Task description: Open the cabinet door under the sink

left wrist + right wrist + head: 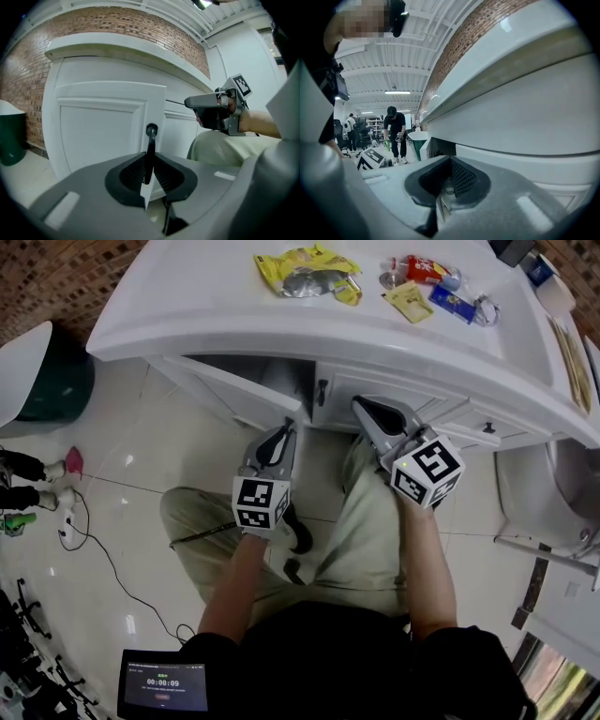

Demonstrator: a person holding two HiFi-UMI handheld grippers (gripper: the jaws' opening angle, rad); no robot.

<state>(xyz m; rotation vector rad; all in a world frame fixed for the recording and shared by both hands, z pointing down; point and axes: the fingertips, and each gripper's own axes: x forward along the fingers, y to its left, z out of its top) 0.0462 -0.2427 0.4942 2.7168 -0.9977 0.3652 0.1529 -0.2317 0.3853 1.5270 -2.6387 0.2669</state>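
The white countertop (234, 306) is the biggest thing, and under its front edge stands the cabinet door (239, 390), which is swung partly out, so a dark opening shows behind it. Below the countertop the person kneels on the tiled floor and holds both grippers up towards the cabinet fronts.

The left gripper (287, 427) is at the free edge of the door, below the countertop's left half. Its jaws are closed on the black handle (151, 136). The handle stands upright between the two fingers, and its top end rises above them. The right gripper (364, 407) is under the countertop's middle, just beside the left one but not touching the door. Its jaws are pressed together, and I see nothing held between them.

The head view hides the gripped handle behind the left gripper. Only the left gripper view shows it, together with the door's panel (101, 136) and the right gripper (190, 101) to the side. The right gripper view shows the countertop's underside from very near and, far behind, a standing person (396, 136).

On the countertop lie a yellow packet (307, 271) and some smaller packets. Left of the countertop stands a green bin (56, 381).
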